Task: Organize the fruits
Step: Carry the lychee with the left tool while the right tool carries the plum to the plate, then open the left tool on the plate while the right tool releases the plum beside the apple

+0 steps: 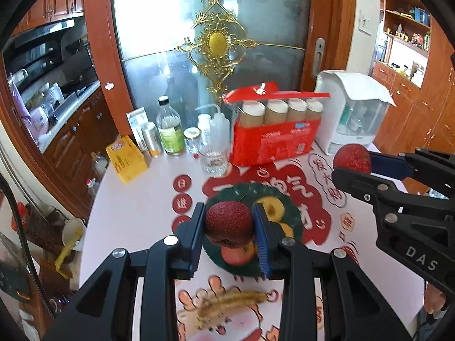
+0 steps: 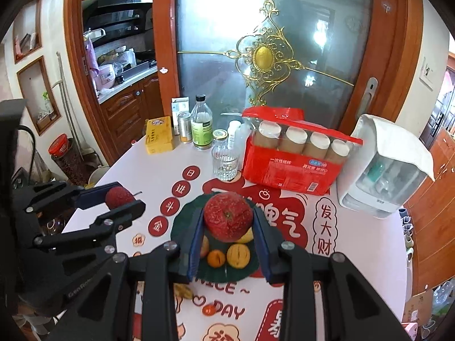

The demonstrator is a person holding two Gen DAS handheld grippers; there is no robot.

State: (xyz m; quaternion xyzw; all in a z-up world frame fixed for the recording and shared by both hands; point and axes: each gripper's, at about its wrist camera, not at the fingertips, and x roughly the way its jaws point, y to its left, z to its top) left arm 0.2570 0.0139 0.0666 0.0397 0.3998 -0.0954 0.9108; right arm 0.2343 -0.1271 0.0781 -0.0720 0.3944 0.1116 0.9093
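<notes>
My left gripper (image 1: 229, 221) is shut on a dark red bumpy fruit (image 1: 229, 220) and holds it above a dark green plate (image 1: 294, 216). The plate holds a yellow fruit (image 1: 271, 207) and a peach-like fruit (image 1: 237, 254). My right gripper (image 2: 229, 221) is shut on a larger red fruit (image 2: 228, 216) above the same green plate (image 2: 182, 221), which holds a small orange (image 2: 216, 258) and a yellow fruit (image 2: 238, 255). The right gripper also shows in the left wrist view (image 1: 352, 160), and the left gripper shows in the right wrist view (image 2: 121, 197).
Behind the plate stand a glass (image 2: 224, 163), a red pack of paper cups (image 2: 290, 159), bottles (image 2: 202, 125), a yellow box (image 2: 158, 137) and a white appliance (image 2: 384, 170). A banana-like fruit (image 1: 233, 302) and a small orange piece (image 2: 209, 309) lie on the table near me.
</notes>
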